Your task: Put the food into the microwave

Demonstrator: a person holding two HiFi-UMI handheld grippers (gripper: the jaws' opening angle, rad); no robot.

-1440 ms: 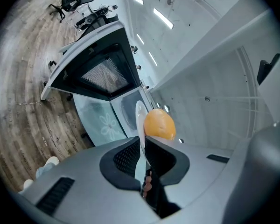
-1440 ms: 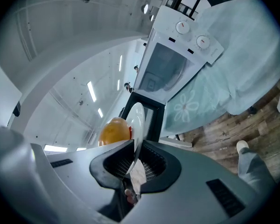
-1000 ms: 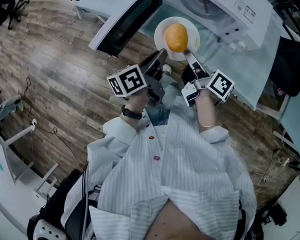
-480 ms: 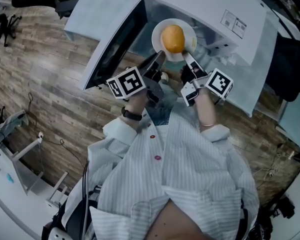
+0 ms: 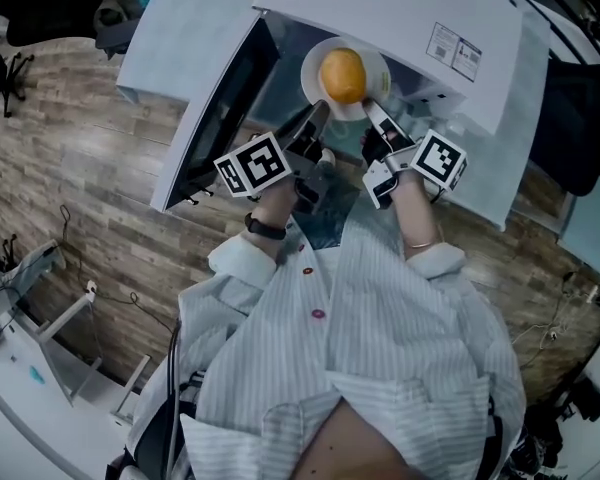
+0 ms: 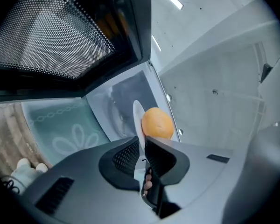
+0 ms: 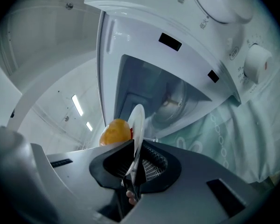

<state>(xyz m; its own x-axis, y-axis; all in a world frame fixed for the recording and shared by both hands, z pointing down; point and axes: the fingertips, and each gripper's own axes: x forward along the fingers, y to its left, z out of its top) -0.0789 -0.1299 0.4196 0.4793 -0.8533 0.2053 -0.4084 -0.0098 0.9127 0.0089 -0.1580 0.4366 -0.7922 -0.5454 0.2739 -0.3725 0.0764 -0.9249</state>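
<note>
Head view looks steeply down over a striped shirt point(image 5: 350, 348) that fills the near half and hides the person's arms except for the wrists. At the left, the wood floor point(image 5: 70, 168) runs out of frame, and next comes the microwave door point(image 5: 215, 118), swung open toward the near left; its mesh window fills the upper left of the left gripper view point(image 6: 51, 31), cut off at the edge. The left gripper point(image 5: 318, 111) is clenched on the near left rim of a white plate point(image 5: 315, 63), and its own view shows the jaws point(image 6: 142, 148) pinching that thin rim point(image 6: 136, 118) edge-on. The food point(image 5: 342, 75), a round orange lump, sits on the plate at the open mouth of the microwave point(image 5: 400, 18); what kind of food it is cannot be made out, nor whether the plate's far rim has passed inside. The right gripper point(image 5: 373, 111) grasps the near right rim, its jaws point(image 7: 135, 155) closed on the plate's edge point(image 7: 138, 125) with the food point(image 7: 115, 132) half hidden behind it. Farther right, the oven's dim cavity point(image 7: 170, 104) shows only a blurred round shape, and the knob point(image 7: 255, 62) is partly cut off.
</note>
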